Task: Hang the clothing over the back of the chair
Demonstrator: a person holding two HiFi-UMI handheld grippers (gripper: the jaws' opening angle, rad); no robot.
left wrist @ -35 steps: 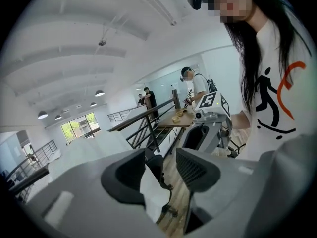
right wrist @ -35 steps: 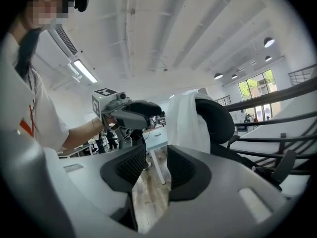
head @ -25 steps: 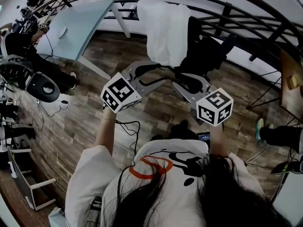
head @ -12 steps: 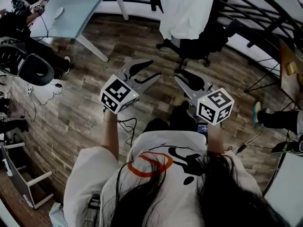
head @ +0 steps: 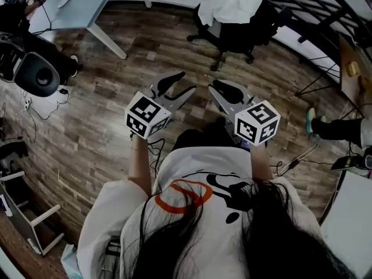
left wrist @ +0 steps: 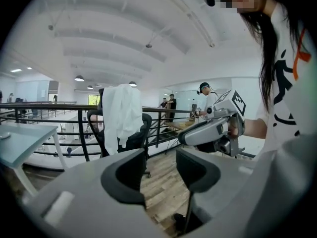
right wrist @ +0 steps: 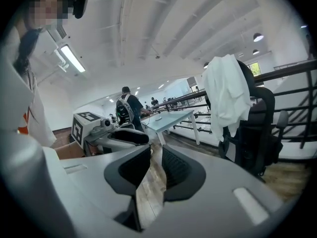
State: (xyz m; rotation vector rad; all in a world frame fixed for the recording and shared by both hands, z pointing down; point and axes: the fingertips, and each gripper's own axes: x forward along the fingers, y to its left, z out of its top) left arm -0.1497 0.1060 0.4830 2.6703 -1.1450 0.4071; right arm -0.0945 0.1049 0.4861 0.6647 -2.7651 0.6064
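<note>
- Since the white clothing [head: 231, 2] already hangs over the back of the black chair [head: 241, 36], the job looks done to me.
- The chair stands on the wood floor [head: 116, 115], well apart from the person. A pale table [head: 81, 2] stands off to one side of it.
- The clothing covers the top of the chair back and drops down on both sides of it.
- The left gripper [head: 181, 83] is held close in front of the person's body. Its jaws stand wide apart, and only floor shows between them.
- The right gripper [head: 216, 89] is just beside the left one. Its jaws have just been closing, and now only a thin gap is left. Nothing is in that gap.
- Neither gripper touches the clothing or the chair.
- The clothing looks soft, thin and light. I think it will flop and fold when it is picked up, and not keep its shape.
- It could slide off the chair back if one side gets pulled more than the other.
- If it needs fixing, the best place to pinch it is a thick fold near the top, where it bends over the chair back, with one gripper on each side.
- A tug on the low edge would likely drag it off.
</note>
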